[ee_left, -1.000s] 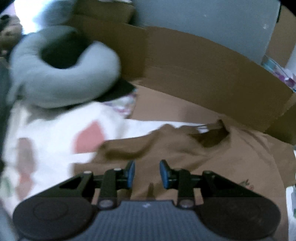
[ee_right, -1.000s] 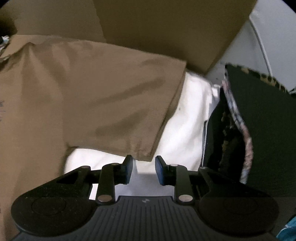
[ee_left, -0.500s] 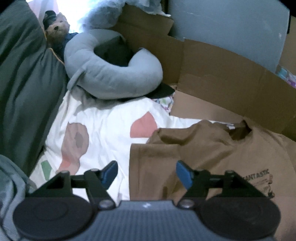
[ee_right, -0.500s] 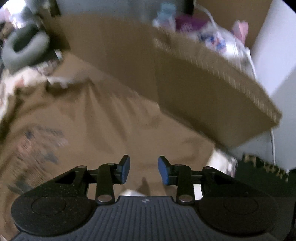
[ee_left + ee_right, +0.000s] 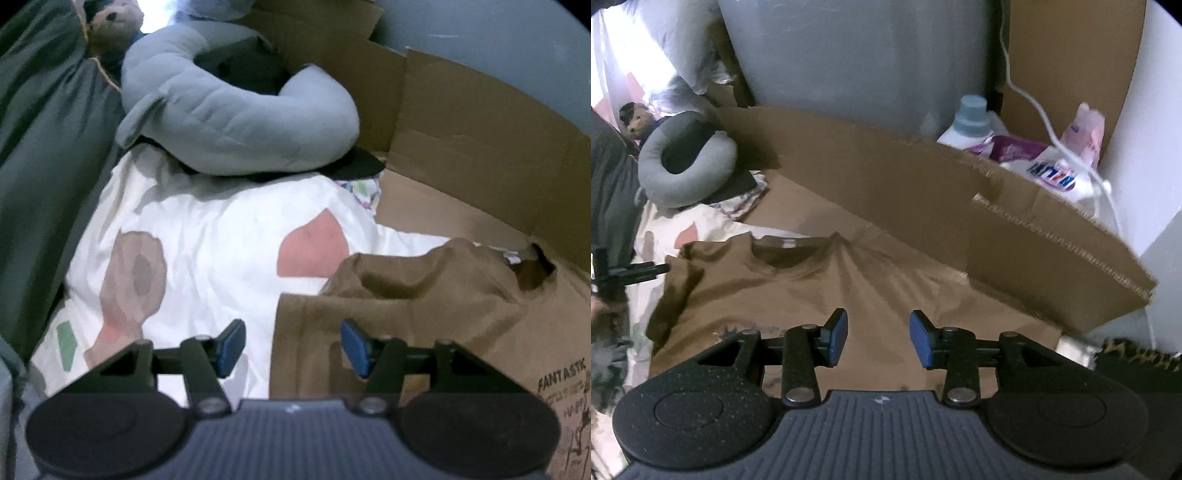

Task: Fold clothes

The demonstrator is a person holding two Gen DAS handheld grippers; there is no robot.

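The brown shirt [image 5: 820, 295] is lying print-up on the bedsheet [image 5: 207, 236], its left sleeve apparently tucked over (body unfolded). Both the left gripper [image 5: 291, 347] and right gripper [image 5: 879, 338] are hovering agape, holding nothing.

T-shirt [image 5: 798, 291] on sheet [image 5: 207, 236]; neck pillow [image 5: 236, 122] behind; cardboard [image 5: 923, 192] right.
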